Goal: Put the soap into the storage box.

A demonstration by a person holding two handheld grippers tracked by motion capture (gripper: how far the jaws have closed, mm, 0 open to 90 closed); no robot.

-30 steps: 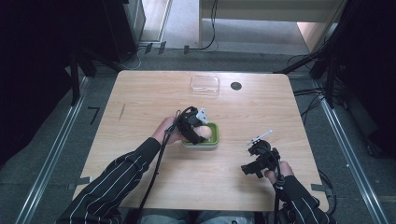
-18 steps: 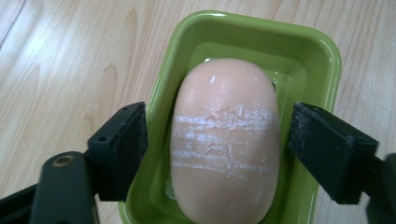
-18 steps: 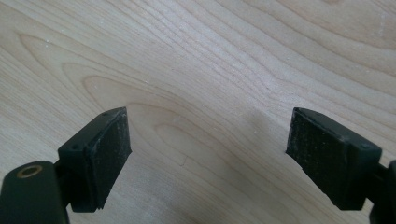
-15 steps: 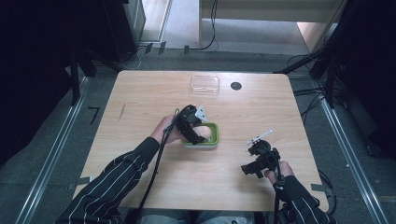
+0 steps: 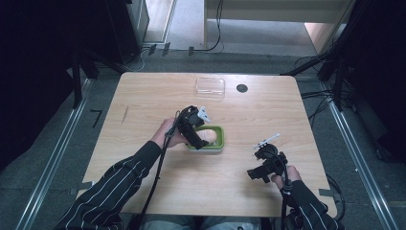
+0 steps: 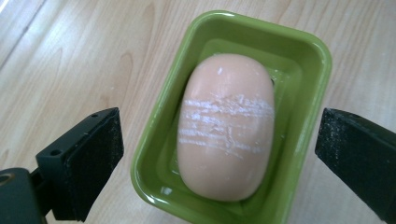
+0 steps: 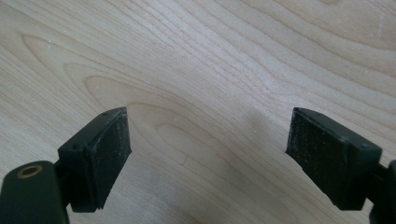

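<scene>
My left gripper (image 6: 219, 154) has just been opening its jaws wide, clear of the peach soap bar (image 6: 225, 126) lying in the green dish (image 6: 163, 140) between them, long axis running away along the jaws; my right gripper (image 7: 208, 154) hangs open, empty.

From above, the left gripper (image 5: 197, 135) covers the near-left part of the green dish (image 5: 219, 139), and only a sliver of the soap (image 5: 208, 137) peeks out. In the left gripper view, the dish's bottom rim is cut off.
</scene>
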